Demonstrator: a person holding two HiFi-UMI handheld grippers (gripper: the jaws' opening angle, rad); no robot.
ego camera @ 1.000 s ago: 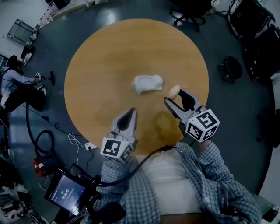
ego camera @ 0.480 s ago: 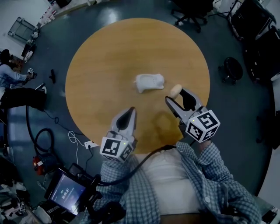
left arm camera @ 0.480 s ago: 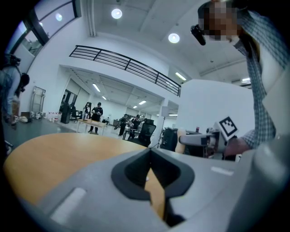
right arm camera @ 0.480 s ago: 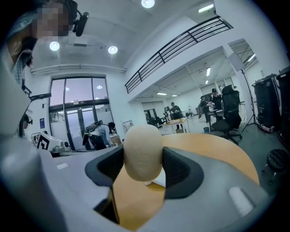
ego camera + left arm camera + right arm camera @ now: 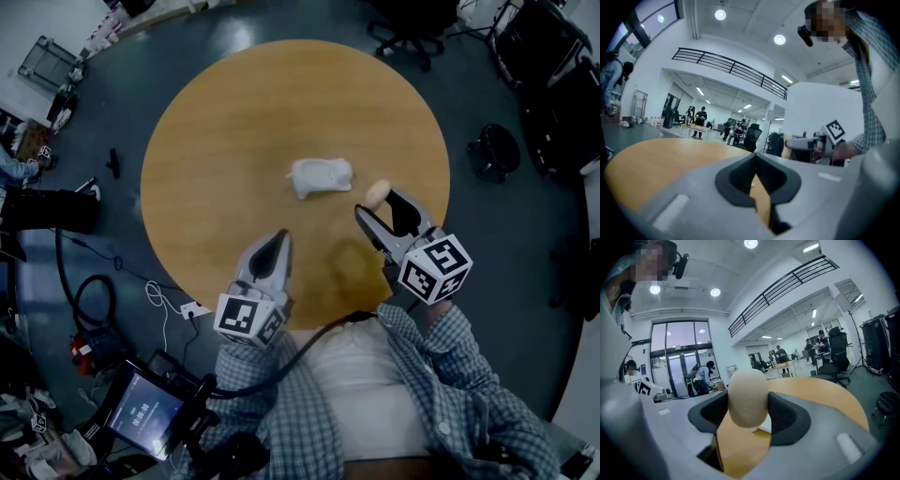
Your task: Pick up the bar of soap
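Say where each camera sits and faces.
Head view: on the head, steeply down at the round table; both sleeves, left gripper, right gripper.
Left gripper view: on that gripper, across the table along its shut jaws; a sleeve.
Right gripper view: on that gripper, along its jaws clamping the bar of soap.
Shared: head and right gripper views both show the bar of soap.

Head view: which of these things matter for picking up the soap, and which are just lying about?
Job: bar of soap, clamped in the right gripper.

Lying about: white object on the table; left gripper, shut and empty; cables on the floor; office chair.
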